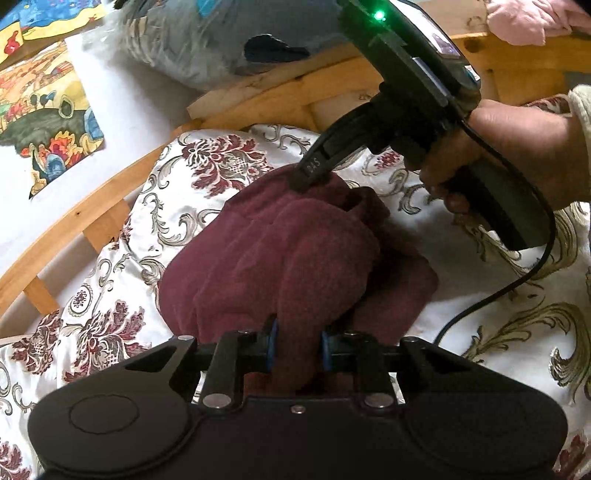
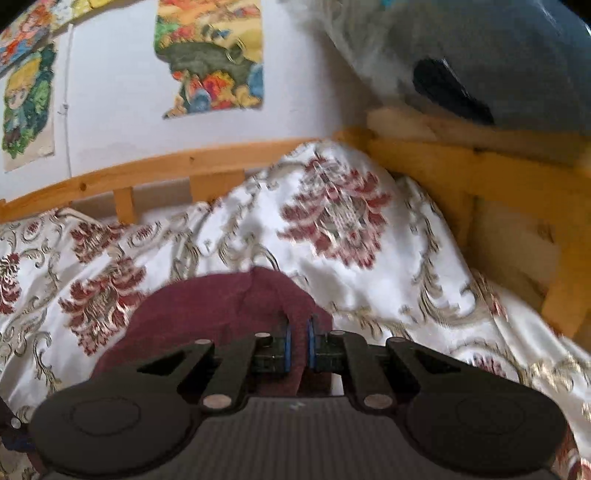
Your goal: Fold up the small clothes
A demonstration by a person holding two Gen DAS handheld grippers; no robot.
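A small maroon fleece garment [image 1: 295, 254] lies bunched on a floral bedspread [image 1: 110, 314]. My left gripper [image 1: 297, 341] is shut on a thick fold of its near edge, cloth pinched between the blue pads. My right gripper [image 1: 314, 173], held by a hand at the upper right, pinches the garment's far edge. In the right wrist view the right gripper [image 2: 299, 347] is shut on a thin fold of the maroon garment [image 2: 207, 306], which spreads to the left under the fingers.
A wooden bed rail [image 1: 92, 206] curves along the left, with a white wall and colourful posters [image 1: 48, 118] beyond. A grey-blue pillow [image 1: 221, 40] and a pink cloth [image 1: 528, 18] lie past the headboard. The right gripper's black cable [image 1: 509, 288] trails over the bedspread.
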